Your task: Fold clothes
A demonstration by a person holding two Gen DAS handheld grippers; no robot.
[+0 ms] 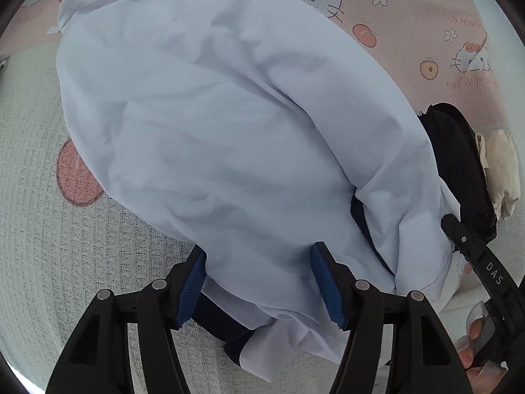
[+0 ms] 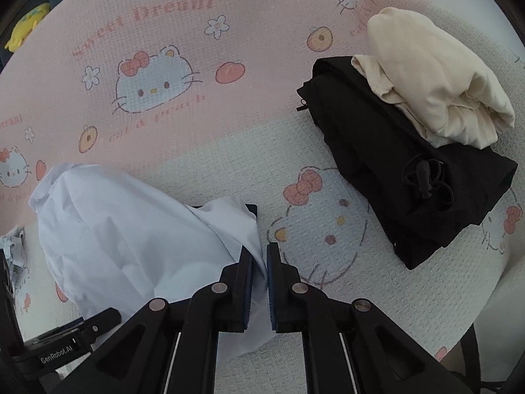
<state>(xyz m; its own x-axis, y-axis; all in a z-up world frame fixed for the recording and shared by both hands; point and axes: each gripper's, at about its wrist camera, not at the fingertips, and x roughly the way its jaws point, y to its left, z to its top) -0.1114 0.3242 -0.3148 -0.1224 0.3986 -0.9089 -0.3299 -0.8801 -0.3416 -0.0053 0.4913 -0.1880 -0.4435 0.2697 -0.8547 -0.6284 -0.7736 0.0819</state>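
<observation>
Left gripper (image 1: 259, 284): jaws stand wide, astride a thick bunch of the pale blue garment (image 1: 210, 124); the blue pads (image 1: 192, 287) lie against the cloth on either side, but whether they press it I cannot tell.
Right gripper (image 2: 259, 287): jaws nearly together, pinching a thin fold of the same garment (image 2: 131, 229).
Containers: cannot tell of any; everything lies on the bedspread (image 2: 229, 151), which is printed with cartoon cats.
Garment position: heaped on the spread, lifted at its near edge by both grippers.
Garment axis: in the left wrist view its length runs from the near right up to the far left, with a cuff-like end (image 1: 65, 16) farthest away.
Dark trim (image 1: 226, 325): shows beneath the near hem.
Folded pile: a black garment (image 2: 410, 170) with a cream one (image 2: 433, 75) on top, apart from the blue garment, to its right.
Open room: bare spread between garment and pile, and beyond toward the far edge, where a yellow object (image 2: 26, 23) lies.
</observation>
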